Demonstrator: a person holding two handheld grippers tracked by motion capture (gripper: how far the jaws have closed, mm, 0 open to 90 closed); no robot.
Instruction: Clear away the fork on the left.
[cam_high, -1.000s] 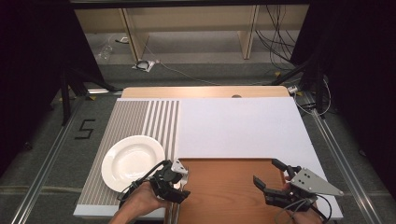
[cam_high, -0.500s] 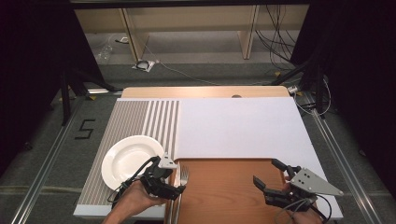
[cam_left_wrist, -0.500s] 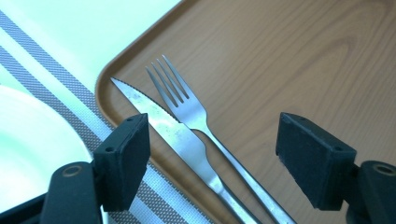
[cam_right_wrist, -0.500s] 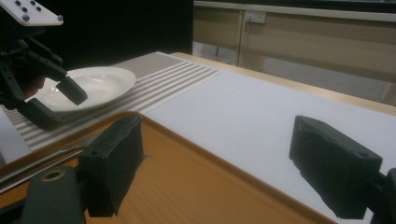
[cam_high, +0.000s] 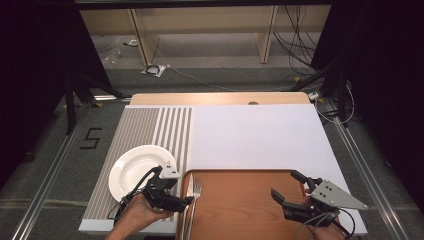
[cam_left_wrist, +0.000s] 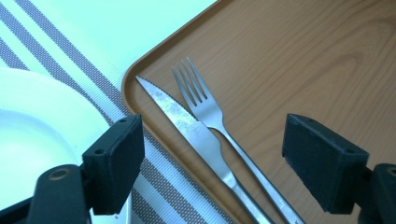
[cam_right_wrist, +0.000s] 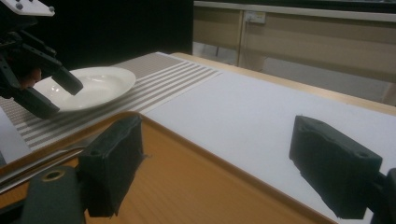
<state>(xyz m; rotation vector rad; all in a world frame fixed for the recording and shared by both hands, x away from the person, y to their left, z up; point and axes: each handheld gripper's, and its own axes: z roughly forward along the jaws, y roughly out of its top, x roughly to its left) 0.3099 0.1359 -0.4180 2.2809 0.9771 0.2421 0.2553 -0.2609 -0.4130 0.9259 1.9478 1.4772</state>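
Left tongs (cam_high: 184, 199), beside the tray's (cam_high: 240, 212) left rim: the jaws have just been opening and now stand released, nothing between them. Compared with a second ago they have drawn back from the tray toward the plate (cam_high: 137, 170). The knife (cam_left_wrist: 187, 122) and fork (cam_left_wrist: 205, 107) lie side by side, touching, just inside the tray's left rim, so the cutlery appears delivered. Right tongs (cam_high: 291, 197), over the tray's right edge, are released and empty.

knife (cam_left_wrist: 196, 135) and fork (cam_left_wrist: 210, 112) handles cut off
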